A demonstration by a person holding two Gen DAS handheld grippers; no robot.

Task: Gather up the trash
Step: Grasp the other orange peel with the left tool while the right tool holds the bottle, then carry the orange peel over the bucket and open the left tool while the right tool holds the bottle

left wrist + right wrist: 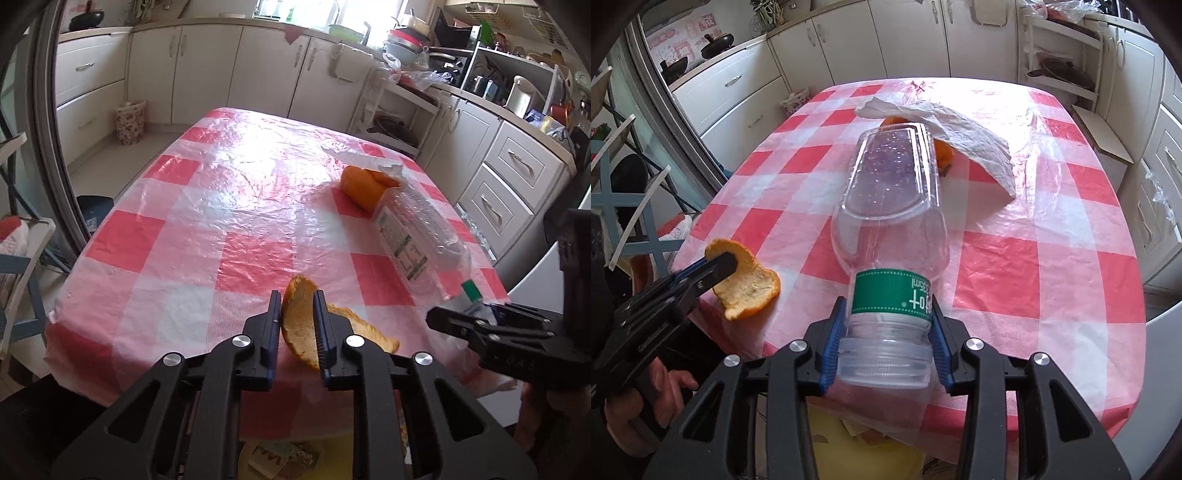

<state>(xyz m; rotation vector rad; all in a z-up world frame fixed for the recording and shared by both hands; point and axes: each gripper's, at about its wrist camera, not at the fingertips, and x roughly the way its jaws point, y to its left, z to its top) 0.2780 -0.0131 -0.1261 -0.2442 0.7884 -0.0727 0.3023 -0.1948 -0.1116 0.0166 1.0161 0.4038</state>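
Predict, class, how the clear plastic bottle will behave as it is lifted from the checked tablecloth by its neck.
The plastic bottle looks empty, so probably light. Thin clear walls may flex or crackle. The right gripper clamps only its neck, so the long body could swing.

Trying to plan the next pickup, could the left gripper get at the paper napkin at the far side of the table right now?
Probably not yet. The left gripper is shut on an orange peel, so its jaws are occupied. The paper napkin lies beyond the plastic bottle, draped over another peel.
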